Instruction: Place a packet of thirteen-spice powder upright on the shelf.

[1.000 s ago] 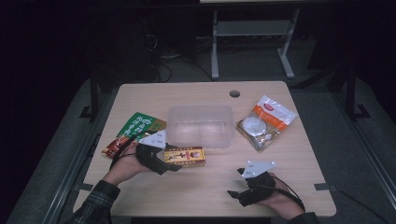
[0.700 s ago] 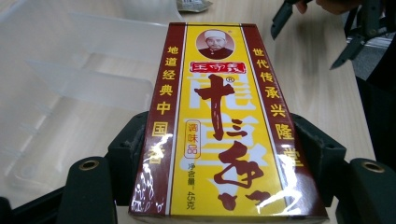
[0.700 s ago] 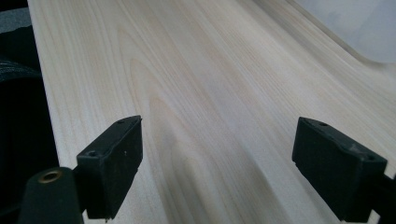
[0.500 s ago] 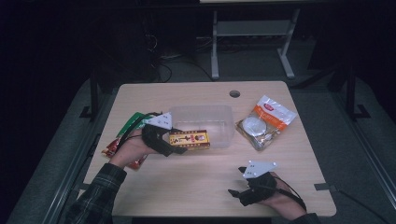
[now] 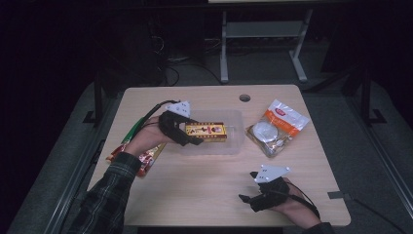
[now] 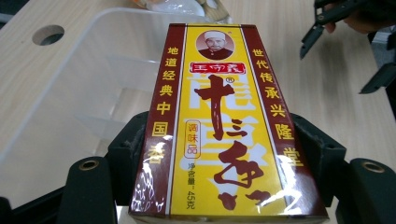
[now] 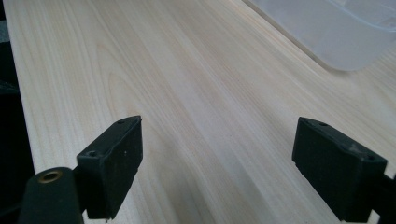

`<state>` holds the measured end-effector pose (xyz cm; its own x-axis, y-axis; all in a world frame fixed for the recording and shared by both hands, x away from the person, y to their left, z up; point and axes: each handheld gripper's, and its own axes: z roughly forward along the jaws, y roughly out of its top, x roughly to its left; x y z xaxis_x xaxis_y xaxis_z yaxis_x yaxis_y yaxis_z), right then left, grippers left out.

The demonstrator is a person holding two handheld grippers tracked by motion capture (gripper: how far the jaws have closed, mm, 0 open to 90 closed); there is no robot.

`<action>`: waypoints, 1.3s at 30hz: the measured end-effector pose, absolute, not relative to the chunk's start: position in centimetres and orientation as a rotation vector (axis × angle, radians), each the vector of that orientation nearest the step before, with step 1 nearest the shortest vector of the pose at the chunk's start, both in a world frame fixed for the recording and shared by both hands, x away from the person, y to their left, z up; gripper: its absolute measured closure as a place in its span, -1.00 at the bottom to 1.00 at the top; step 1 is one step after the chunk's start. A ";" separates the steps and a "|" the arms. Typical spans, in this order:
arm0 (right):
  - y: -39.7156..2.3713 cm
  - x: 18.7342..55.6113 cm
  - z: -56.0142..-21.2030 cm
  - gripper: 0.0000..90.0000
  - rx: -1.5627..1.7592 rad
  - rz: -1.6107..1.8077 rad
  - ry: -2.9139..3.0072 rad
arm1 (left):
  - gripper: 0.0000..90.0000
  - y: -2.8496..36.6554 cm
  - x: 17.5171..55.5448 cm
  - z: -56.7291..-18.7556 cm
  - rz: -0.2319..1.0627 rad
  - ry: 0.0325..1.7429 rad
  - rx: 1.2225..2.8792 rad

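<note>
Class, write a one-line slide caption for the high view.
Left gripper holds a yellow box over the clear tub.

That flat yellow and dark red cardboard box (image 5: 206,131) with Chinese lettering sits mid-frame, lying level. It's right over the clear plastic tub (image 5: 237,146).

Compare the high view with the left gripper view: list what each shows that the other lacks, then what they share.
High view alone: the green packet and red packet behind the left hand, and the person's plaid sleeve.
Left gripper view alone: the printing on the yellow box, readable up close.
Shared: that box clamped in the left gripper over the clear container, the wooden table, the open right gripper.
</note>
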<state>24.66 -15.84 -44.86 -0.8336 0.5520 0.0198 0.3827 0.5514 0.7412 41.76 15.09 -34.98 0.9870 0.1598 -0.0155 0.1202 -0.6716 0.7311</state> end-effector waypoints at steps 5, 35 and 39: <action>-15.9 24.6 -44.8 -0.65 0.787 1.158 2.571 | -0.30 14.5 43.1 -34.8 0.048 0.188 2.311; -16.2 24.9 -44.6 -0.65 0.773 1.189 2.562 | -0.30 9.0 47.9 -34.8 0.048 0.130 2.450; -16.3 24.9 -44.6 -0.64 0.776 1.192 2.562 | -0.30 8.5 48.1 -35.4 0.042 0.124 2.488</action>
<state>24.92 -16.34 -44.57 -0.8390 0.5432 0.0301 0.3730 0.5340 0.7588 48.10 8.53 -35.43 0.9951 0.0991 0.0001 0.0787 -0.7913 0.6064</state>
